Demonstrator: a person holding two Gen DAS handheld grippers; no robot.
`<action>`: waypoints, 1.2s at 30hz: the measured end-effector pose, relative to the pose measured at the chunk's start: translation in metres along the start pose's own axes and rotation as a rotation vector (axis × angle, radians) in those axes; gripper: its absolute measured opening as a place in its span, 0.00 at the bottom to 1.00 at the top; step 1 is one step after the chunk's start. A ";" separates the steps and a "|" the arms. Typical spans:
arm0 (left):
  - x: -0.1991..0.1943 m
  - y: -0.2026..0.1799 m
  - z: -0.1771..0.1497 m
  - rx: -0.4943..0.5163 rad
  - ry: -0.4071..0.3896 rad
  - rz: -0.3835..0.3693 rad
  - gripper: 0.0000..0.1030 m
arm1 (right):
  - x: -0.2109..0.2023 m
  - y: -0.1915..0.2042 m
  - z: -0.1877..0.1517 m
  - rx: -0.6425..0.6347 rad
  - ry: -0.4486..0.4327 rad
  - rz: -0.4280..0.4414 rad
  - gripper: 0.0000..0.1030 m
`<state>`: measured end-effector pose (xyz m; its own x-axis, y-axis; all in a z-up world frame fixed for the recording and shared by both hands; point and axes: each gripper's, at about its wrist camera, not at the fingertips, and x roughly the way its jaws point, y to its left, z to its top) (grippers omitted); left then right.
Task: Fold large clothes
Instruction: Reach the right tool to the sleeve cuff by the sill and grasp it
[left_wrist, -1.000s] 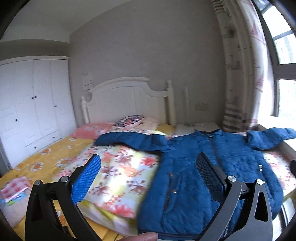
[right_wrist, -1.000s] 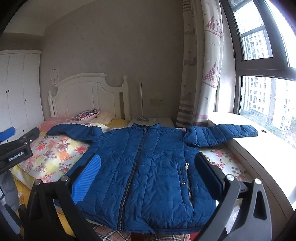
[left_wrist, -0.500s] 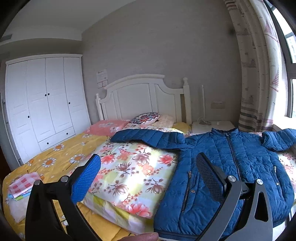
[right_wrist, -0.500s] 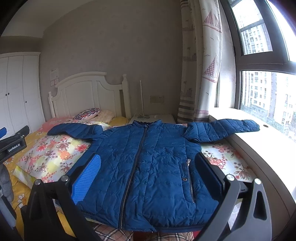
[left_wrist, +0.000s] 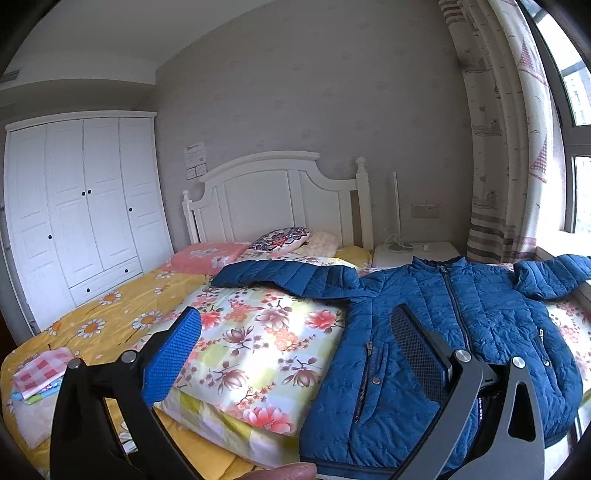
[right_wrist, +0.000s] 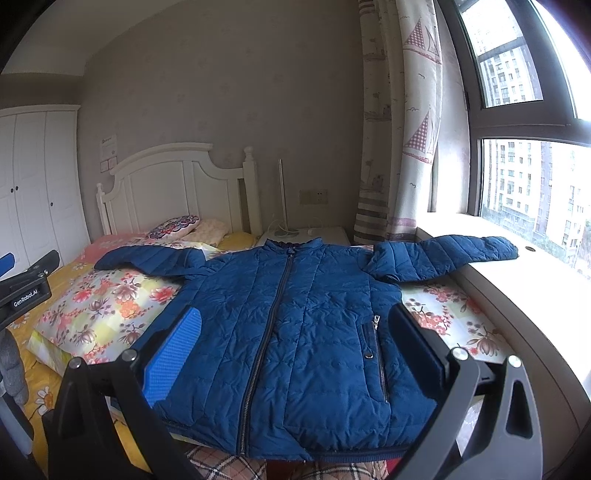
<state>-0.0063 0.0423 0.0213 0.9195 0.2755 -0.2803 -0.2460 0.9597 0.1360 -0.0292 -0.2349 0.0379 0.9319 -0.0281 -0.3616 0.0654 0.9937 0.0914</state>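
Note:
A blue quilted jacket (right_wrist: 295, 325) lies flat and zipped on the bed, front up, both sleeves spread out. Its left sleeve (right_wrist: 147, 258) rests on the floral quilt, its right sleeve (right_wrist: 447, 251) reaches onto the window sill. It also shows in the left wrist view (left_wrist: 443, 332). My right gripper (right_wrist: 295, 339) is open and empty, above the jacket's lower half. My left gripper (left_wrist: 295, 347) is open and empty, above the quilt beside the jacket's left edge.
A floral quilt (left_wrist: 258, 339) lies folded under the jacket on the yellow sheet (left_wrist: 110, 317). Pillows (left_wrist: 280, 238) sit by the white headboard (left_wrist: 273, 199). A wardrobe (left_wrist: 74, 206) stands left, a nightstand (right_wrist: 306, 236) and window sill (right_wrist: 517, 280) right. Folded cloths (left_wrist: 37, 373) lie at the bed's left corner.
The left gripper's view has swung left, so the jacket sits further right in it and more wardrobe shows. The right gripper's view has barely shifted. Both stay open.

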 end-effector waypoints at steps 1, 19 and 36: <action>0.000 -0.001 -0.001 0.000 0.001 -0.004 0.96 | 0.000 0.000 0.000 -0.001 0.000 0.000 0.98; 0.157 -0.163 -0.042 0.019 0.354 -0.677 0.96 | 0.104 -0.057 -0.033 0.042 0.177 -0.067 0.98; 0.336 -0.217 -0.080 0.145 0.622 -0.482 0.96 | 0.257 -0.384 0.053 0.573 0.164 -0.465 0.92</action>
<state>0.3312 -0.0692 -0.1786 0.5643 -0.1461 -0.8126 0.2163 0.9760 -0.0253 0.2045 -0.6299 -0.0408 0.7012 -0.3694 -0.6097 0.6556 0.6701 0.3480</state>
